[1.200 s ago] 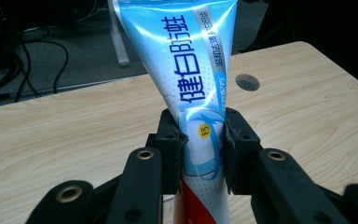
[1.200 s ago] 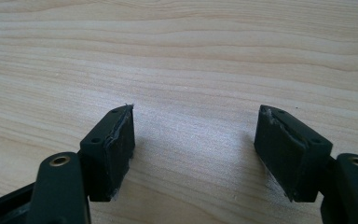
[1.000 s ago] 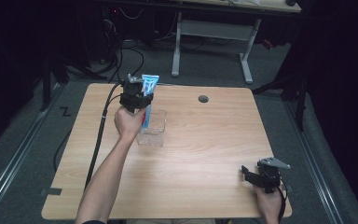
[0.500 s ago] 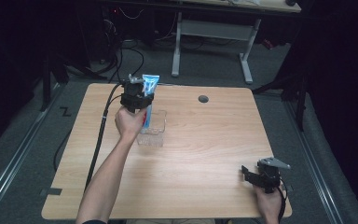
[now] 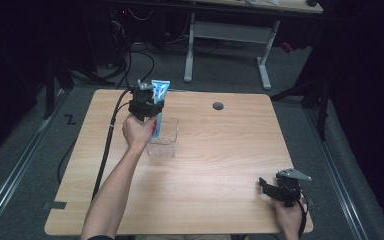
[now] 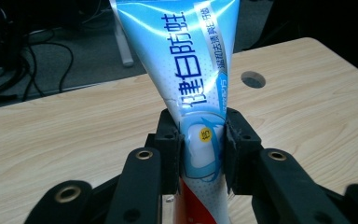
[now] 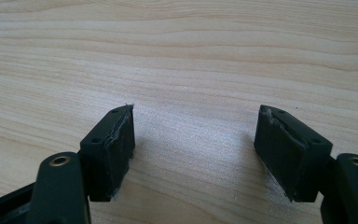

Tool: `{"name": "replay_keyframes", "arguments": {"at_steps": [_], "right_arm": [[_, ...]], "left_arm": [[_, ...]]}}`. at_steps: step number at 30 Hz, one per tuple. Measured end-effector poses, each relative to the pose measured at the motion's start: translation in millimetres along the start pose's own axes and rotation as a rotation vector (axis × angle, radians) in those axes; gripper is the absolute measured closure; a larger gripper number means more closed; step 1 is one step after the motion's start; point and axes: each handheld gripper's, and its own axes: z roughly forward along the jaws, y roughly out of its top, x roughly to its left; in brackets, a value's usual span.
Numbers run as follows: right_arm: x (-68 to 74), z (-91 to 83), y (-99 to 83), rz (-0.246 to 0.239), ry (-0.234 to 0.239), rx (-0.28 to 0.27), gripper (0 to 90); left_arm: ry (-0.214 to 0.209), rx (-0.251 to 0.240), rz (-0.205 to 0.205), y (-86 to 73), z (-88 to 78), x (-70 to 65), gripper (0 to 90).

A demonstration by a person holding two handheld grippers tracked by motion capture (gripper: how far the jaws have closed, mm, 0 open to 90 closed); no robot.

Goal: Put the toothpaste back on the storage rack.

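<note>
My left gripper [image 5: 149,106] is clamped on a blue toothpaste tube [image 6: 193,88], which I hold upright above the clear plastic container [image 5: 164,137] on the far left part of the wooden table [image 5: 215,165]. My right gripper [image 7: 193,154] rests near the table's near right corner with its jaws wide apart and bare wood between them.
</note>
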Motion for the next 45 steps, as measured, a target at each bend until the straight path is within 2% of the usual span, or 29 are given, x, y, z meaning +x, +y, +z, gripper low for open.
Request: {"name": "replay_keyframes", "arguments": {"at_steps": [3, 7, 14, 23, 45], "right_arm": [[0.0, 0.0, 0.0, 0.0, 0.001, 0.0, 29.0], [-0.1, 0.0, 0.0, 0.0, 0.001, -0.001, 29.0], [-0.3, 0.0, 0.0, 0.0, 0.002, -0.001, 28.9], [-0.1, 0.0, 0.0, -0.001, 0.001, -0.001, 28.9], [0.1, 0.2, 0.1, -0.006, 0.0, -0.001, 28.9]], "left_arm": [[0.003, 0.004, -0.004, -2.4, 0.7, 1.9, 70.8], [0.013, 0.018, 0.013, -3.8, 2.1, 1.0, 70.7], [0.004, 0.026, 0.018, -7.7, 3.2, -0.7, 70.5], [0.0, 0.036, -0.007, -14.7, 3.8, 3.0, 70.1], [-0.007, 0.065, -0.026, -31.6, 3.8, 5.9, 70.0]]}}
